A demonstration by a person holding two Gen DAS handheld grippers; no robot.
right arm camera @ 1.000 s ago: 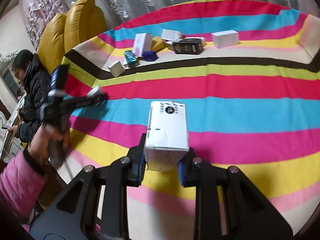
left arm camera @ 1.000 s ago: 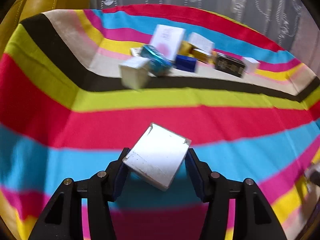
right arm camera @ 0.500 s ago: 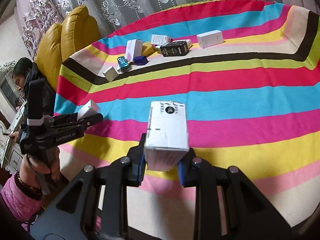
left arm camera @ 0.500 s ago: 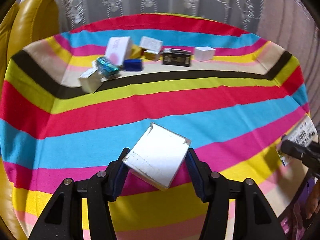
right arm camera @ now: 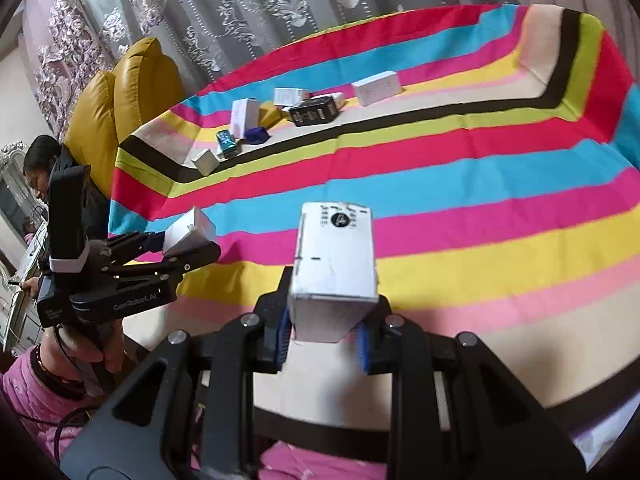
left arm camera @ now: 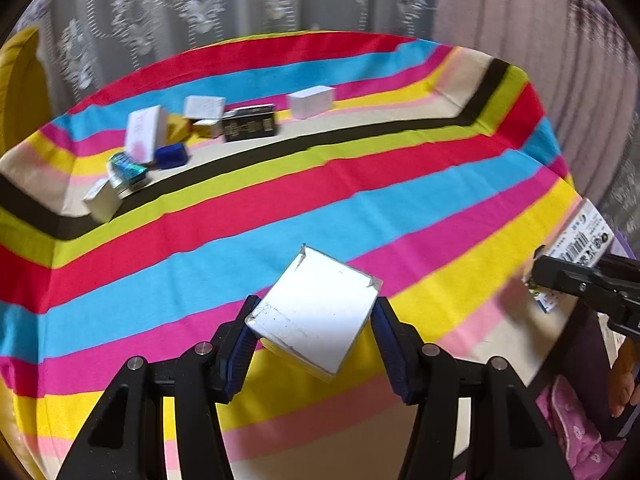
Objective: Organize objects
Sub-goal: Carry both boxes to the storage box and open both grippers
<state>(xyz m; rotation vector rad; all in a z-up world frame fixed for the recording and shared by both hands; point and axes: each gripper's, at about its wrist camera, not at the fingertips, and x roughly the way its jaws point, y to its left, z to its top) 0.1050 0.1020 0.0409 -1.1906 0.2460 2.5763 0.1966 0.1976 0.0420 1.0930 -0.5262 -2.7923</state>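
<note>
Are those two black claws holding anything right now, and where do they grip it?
Left gripper clamps a tilted plain white cardboard box by opposite sides; right gripper pinches the near end of a printed white carton.

A home living room: lace curtains (right arm camera: 248,12), yellow leather sofa (right arm camera: 120,92), striped-cloth table (right arm camera: 440,184).

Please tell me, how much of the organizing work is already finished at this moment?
Done: nothing looks sorted; the scattered boxes lie loosely at the far side of the striped cloth. In hand: the left gripper grips a white box, the right gripper a tall white box. Left: placing both, tidying the rest.
</note>
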